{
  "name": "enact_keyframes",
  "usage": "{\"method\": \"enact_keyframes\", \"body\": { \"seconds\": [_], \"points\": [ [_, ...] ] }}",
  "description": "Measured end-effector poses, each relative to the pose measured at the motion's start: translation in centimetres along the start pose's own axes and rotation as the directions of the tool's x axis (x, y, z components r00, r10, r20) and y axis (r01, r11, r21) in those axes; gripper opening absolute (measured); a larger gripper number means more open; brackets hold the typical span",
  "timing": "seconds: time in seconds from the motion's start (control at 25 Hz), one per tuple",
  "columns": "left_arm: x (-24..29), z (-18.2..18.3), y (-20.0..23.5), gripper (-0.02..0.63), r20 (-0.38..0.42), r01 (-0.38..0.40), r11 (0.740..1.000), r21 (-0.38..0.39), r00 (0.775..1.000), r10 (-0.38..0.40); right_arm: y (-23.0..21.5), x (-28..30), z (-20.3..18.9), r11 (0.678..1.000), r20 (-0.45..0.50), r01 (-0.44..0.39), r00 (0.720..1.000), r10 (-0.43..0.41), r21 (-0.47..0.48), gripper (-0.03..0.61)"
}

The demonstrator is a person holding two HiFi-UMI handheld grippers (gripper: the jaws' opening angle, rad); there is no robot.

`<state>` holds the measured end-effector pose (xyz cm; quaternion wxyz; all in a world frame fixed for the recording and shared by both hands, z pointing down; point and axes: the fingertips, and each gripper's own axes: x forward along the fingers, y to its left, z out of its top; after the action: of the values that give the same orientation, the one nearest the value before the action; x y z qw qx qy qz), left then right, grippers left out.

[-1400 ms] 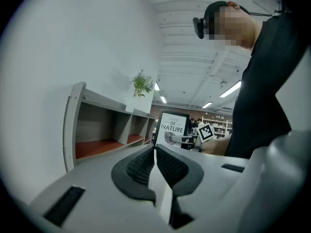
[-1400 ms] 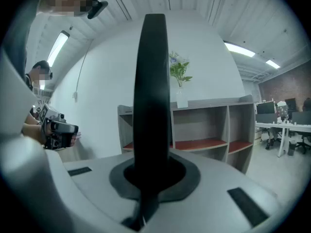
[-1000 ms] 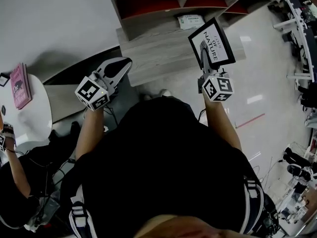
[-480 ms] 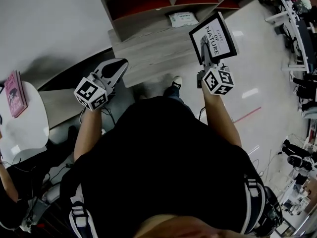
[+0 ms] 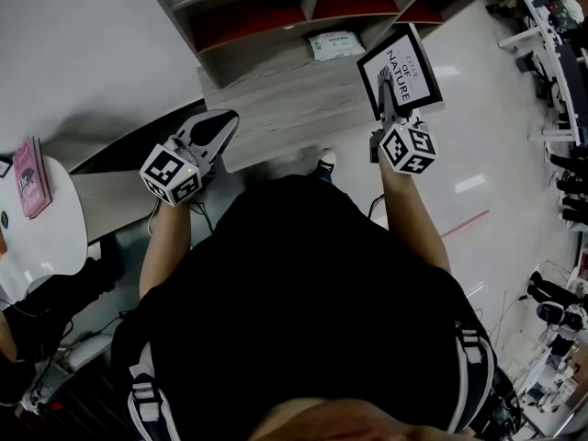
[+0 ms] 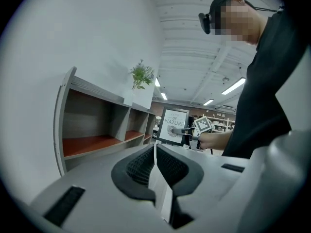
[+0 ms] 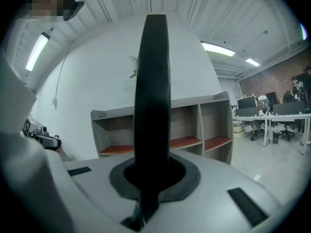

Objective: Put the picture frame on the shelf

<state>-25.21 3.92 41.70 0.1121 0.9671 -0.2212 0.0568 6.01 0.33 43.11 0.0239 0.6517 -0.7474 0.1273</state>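
Head view: right gripper point(image 5: 386, 99) has its fingers clamped on a side edge of the picture frame point(image 5: 401, 70), held upright in the air short of the shelf point(image 5: 276, 35), likely ready to stand

Left gripper view: left gripper point(image 6: 154, 161) has fingers together, empty, seemingly spare

Right gripper view: frame seen edge-on, facing the shelf's open compartments

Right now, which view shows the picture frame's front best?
The head view: the picture frame faces the camera, its print readable, held by the right gripper. The left gripper view shows it small and distant; the right gripper view shows only its dark edge.
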Motion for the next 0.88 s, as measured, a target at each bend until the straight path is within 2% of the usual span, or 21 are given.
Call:
{"method": "enact_keyframes", "body": {
  "seconds": [0.36, 0.56, 0.88],
  "points": [
    [5.6, 1.6, -0.6, 0.032, 0.028, -0.037, 0.999, -0.021, 0.999, 0.038, -5.8, 3.3, 0.4, 0.999, -0.005, -0.032, 0.999, 0.032, 0.000, 0.021],
    [7.6, 1.8, -0.3, 0.032, 0.019, -0.083, 0.996, -0.020, 0.996, 0.083, -8.1, 5.2, 0.7, 0.998, -0.009, -0.057, 0.998, 0.057, 0.005, 0.021],
    [11.4, 2.6, 0.0, 0.032, 0.008, -0.110, 0.994, -0.021, 0.994, 0.111, -11.1, 7.9, 1.6, 0.996, -0.003, -0.085, 0.996, 0.085, 0.014, 0.021]
  ]
}}
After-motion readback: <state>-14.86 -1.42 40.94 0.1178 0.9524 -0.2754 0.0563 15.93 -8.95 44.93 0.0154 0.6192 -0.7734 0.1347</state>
